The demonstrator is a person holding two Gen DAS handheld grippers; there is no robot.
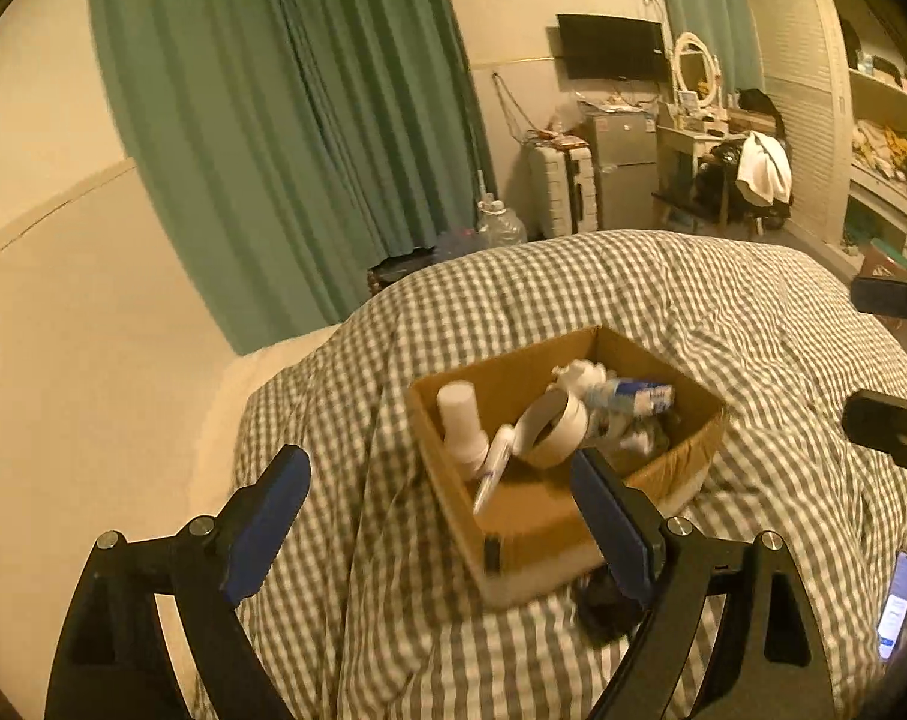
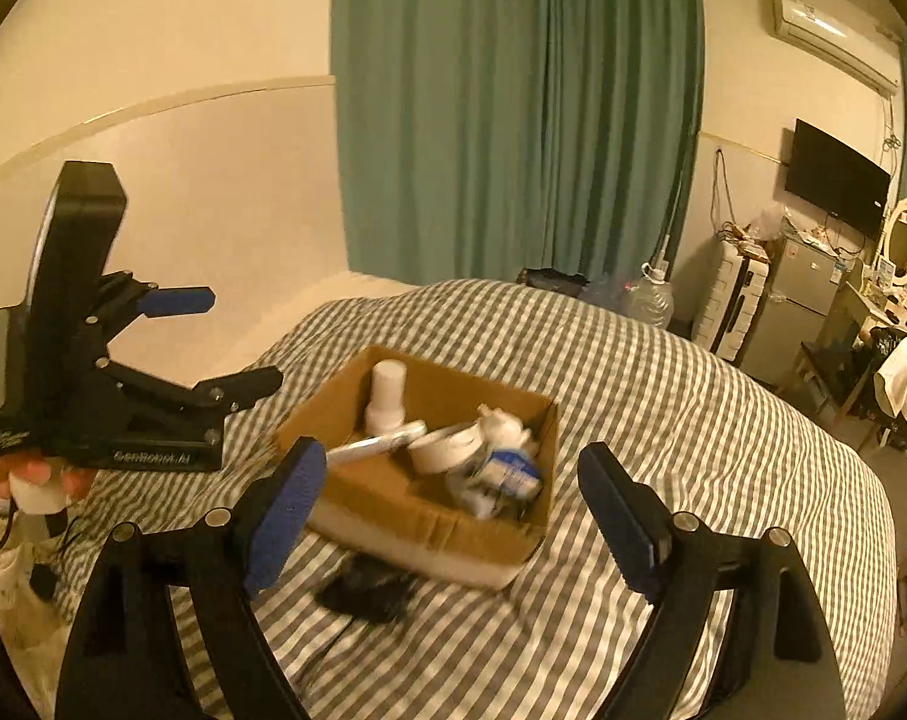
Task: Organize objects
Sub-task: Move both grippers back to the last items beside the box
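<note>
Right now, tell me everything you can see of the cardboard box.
The cardboard box is brown, open-topped and shallow, with a pale band along its lower front. It sits on the checked bedcover, against a black object at its near edge. Inside lie a white bottle, a tape roll and other small items.

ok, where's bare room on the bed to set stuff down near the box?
Bare checked duvet lies right of and beyond the cardboard box, toward the foot of the bed. Left of the box is a free strip under the left gripper. Crowded: the box itself, and its near edge, where a black object lies. A phone occupies the near-right.
</note>
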